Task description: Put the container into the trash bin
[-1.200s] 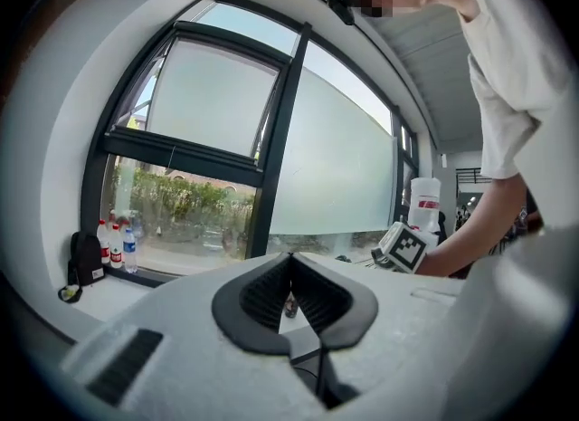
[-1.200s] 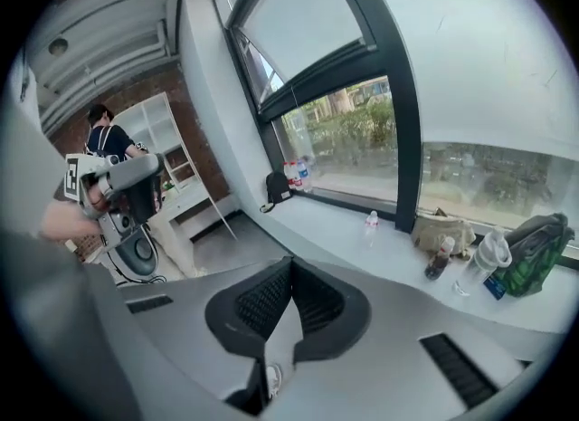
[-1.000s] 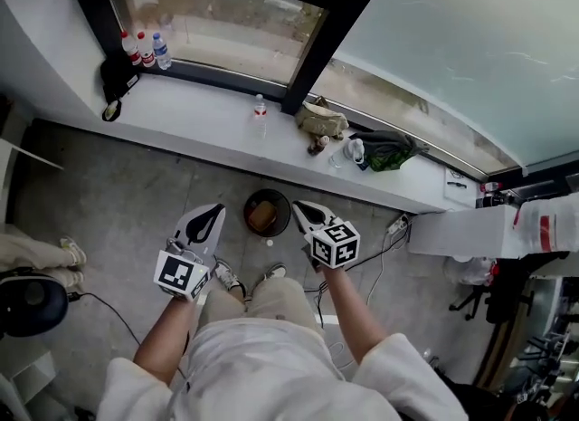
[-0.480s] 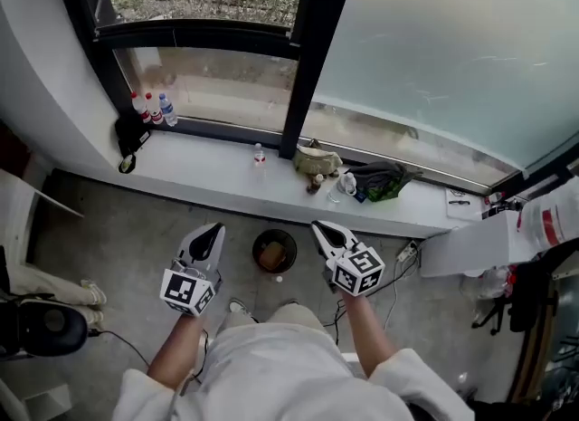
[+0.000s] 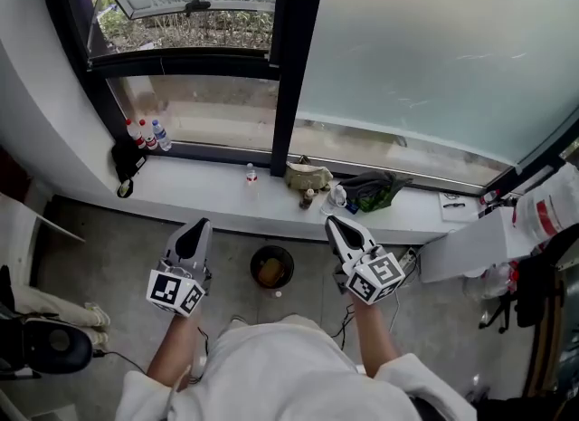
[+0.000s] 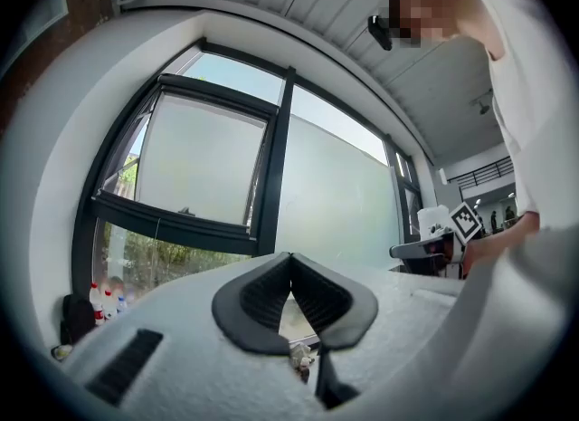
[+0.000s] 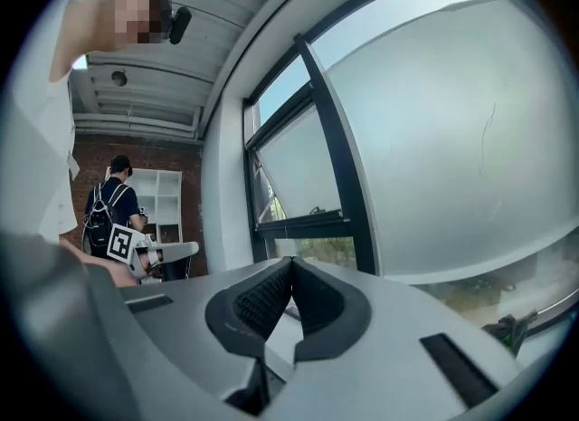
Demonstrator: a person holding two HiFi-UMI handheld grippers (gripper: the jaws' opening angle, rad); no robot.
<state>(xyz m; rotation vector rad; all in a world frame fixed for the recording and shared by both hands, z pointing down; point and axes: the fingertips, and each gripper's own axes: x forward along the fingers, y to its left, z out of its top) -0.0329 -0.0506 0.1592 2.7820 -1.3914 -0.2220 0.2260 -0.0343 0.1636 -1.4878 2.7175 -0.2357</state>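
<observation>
Both jaws together, nothing in them! The white left gripper [image 5: 200, 226] with its black ribbed pads is pinched tip to tip, and its own view [image 6: 290, 258] shows only window beyond them. It's the same story on the white right gripper [image 5: 333, 223], pressed closed and empty [image 7: 291, 263]. They ride on either side of the round black trash bin [image 5: 254, 263], one to its left, one to its right, and well above it. A second ago they framed the trash bin from close in; since then both have lifted away and the bin has shrunk in the head view. Inside that bin lies the brownish, boxy container [image 5: 270, 272], just where it sat a second ago and untouched by either gripper. Just beside the trash bin, on the grey concrete floor [image 5: 118, 252], sits a tiny white scrap [image 5: 278, 294]. Beyond the bin runs the white window ledge [image 5: 204, 195], carrying a small clear plastic bottle [image 5: 251, 174] and a khaki fabric bag [image 5: 308, 176]. My read is that the drop is made, the person is straightening up, and the job looks finished, with nothing left to carry.
</observation>
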